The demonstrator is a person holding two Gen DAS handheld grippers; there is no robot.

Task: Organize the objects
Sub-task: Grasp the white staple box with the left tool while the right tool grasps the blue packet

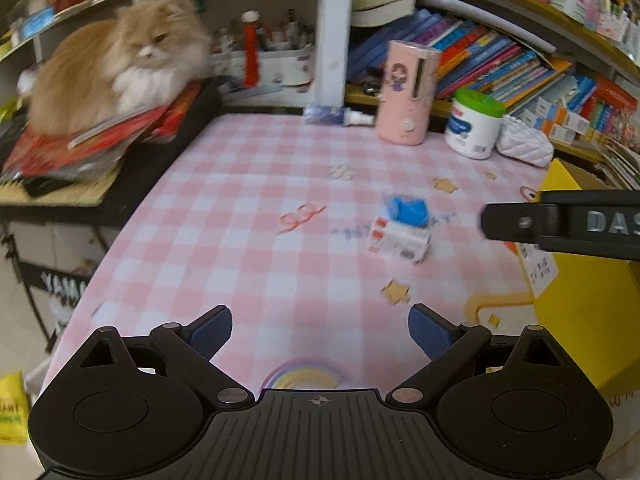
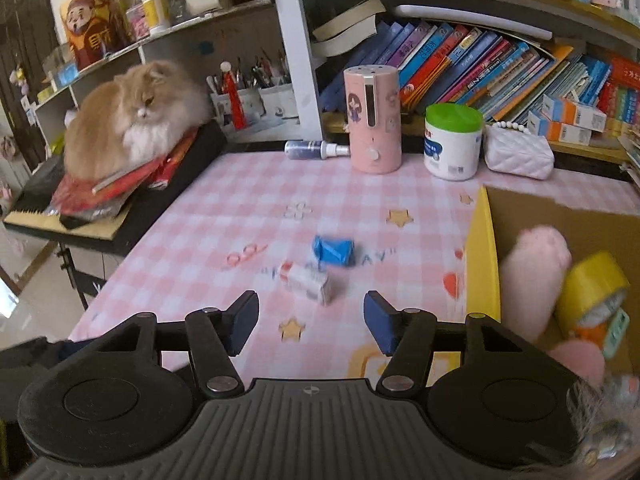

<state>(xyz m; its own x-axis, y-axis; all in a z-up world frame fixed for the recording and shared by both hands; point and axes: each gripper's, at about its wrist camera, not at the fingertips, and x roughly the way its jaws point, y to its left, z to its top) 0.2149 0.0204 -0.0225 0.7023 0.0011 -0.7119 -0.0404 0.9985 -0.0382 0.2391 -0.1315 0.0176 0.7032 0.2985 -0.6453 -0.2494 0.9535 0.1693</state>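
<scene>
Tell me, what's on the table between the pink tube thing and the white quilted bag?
A white tub with a green lid stands between the pink cylinder and the white quilted bag. The right wrist view shows it most clearly.

A lived-in home study corner: a bench under a pink-and-white checked cloth (image 2: 248, 200) printed with stars, crowded shelves of colourful books (image 2: 472, 64), white pen holders (image 2: 256, 100), and a fluffy ginger-and-white cat (image 2: 136, 120) resting on a stack of red books (image 2: 116, 188).
</scene>
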